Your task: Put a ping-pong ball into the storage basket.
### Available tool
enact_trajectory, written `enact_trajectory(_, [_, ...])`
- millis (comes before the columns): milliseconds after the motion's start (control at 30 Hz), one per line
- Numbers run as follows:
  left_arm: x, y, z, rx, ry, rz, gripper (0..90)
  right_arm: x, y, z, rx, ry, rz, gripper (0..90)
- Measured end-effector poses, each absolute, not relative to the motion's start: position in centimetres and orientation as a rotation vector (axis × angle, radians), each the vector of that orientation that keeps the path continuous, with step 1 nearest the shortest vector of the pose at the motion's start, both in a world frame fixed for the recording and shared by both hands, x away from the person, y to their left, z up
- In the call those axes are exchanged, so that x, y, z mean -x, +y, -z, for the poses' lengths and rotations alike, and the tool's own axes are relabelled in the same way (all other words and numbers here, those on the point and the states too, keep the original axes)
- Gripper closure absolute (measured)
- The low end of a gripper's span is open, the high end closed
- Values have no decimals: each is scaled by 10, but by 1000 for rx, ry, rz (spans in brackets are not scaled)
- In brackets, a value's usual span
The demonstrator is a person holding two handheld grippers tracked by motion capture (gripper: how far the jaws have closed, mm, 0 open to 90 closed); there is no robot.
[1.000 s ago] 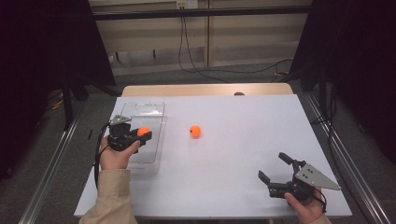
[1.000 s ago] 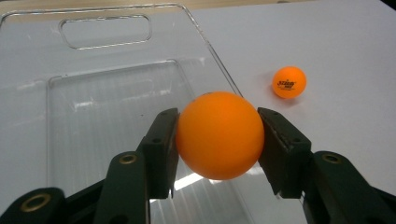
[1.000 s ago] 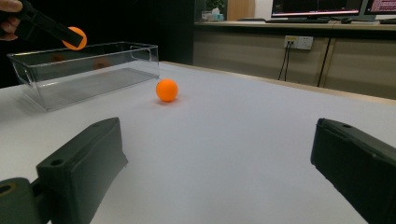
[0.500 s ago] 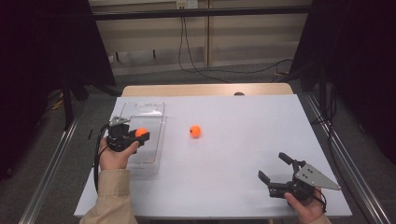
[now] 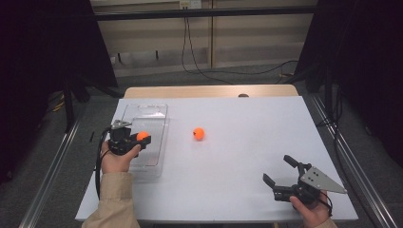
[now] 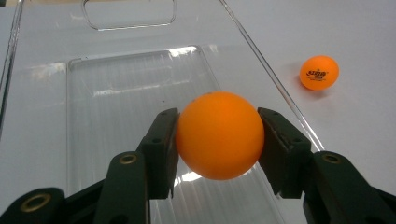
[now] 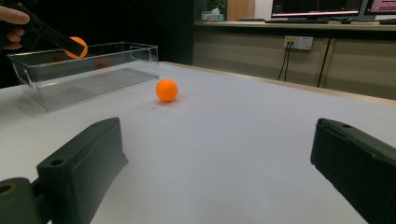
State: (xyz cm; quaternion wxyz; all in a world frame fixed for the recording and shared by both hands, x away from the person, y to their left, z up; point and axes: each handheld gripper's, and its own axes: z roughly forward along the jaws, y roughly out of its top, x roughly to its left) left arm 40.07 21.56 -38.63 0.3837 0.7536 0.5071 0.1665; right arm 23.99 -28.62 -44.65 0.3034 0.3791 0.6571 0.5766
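In the high view, the left gripper (image 5: pixel 139 139) is seen above the clear plastic tray (image 5: pixel 157 111), which lies near the left edge of the white table (image 5: pixel 237 156), and an orange ball (image 5: pixel 142 136) is held between its jaws. The ball is kept over the inside of the tray, probably so that it falls into it when the jaws are released. A second orange ball (image 5: pixel 198 133) lies on the table just to the right of the tray, apart from it, and it is judged to be the next thing to collect. The right gripper (image 5: pixel 280 176) is held low near the right front corner of the table, with its jaws spread and nothing between them; it seems to be kept aside so that the way is free. In the left gripper view, the held ball (image 6: pixel 219 135) is pressed from both sides by the 2 black pads, and the ribbed floor of the tray (image 6: pixel 135 102) is seen under it, so the ball is not yet put down. The loose ball (image 6: pixel 319 72) is seen outside the tray wall. In the right gripper view, the open jaws frame the loose ball (image 7: pixel 166 90), and the tray (image 7: pixel 93 70) is seen farther off with the carried ball (image 7: pixel 77 46) above its rim.
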Motion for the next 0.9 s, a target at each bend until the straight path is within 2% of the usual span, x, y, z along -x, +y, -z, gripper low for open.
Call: enact_trajectory(900, [-403,216,393,-1941,1325,-429,510,-240,-286,447,-1002,1743,-1530,22])
